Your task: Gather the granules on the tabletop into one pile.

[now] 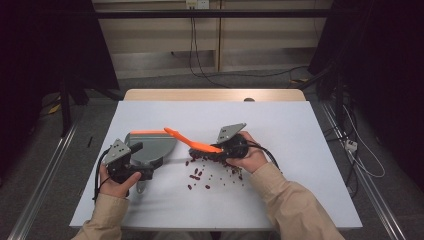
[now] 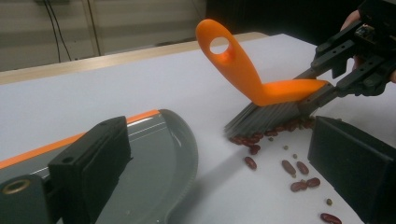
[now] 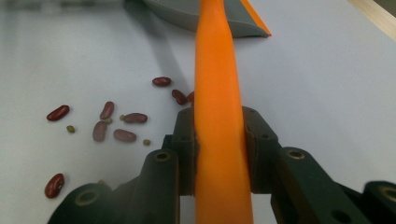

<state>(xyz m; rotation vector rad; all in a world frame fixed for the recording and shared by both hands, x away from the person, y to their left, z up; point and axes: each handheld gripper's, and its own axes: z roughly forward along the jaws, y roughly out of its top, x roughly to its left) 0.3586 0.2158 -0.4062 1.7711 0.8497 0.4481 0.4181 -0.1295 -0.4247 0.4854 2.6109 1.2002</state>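
Sweeping leftward: right gripper (image 1: pixel 220 148) clamped on orange brush (image 2: pixel 261 84), bristles touching the red beans (image 1: pixel 200 172), dustpan (image 1: pixel 150 145) beyond them, its handle between the left gripper's (image 1: pixel 142 160) jaws, grip unclear.

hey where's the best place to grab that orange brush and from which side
Grip the brush across its flat orange back just above the bristles, coming in from the bristle end along its length, as the right gripper does. The back is narrow enough for the jaws there, and the looped handle tilts up and away, clear of the beans.
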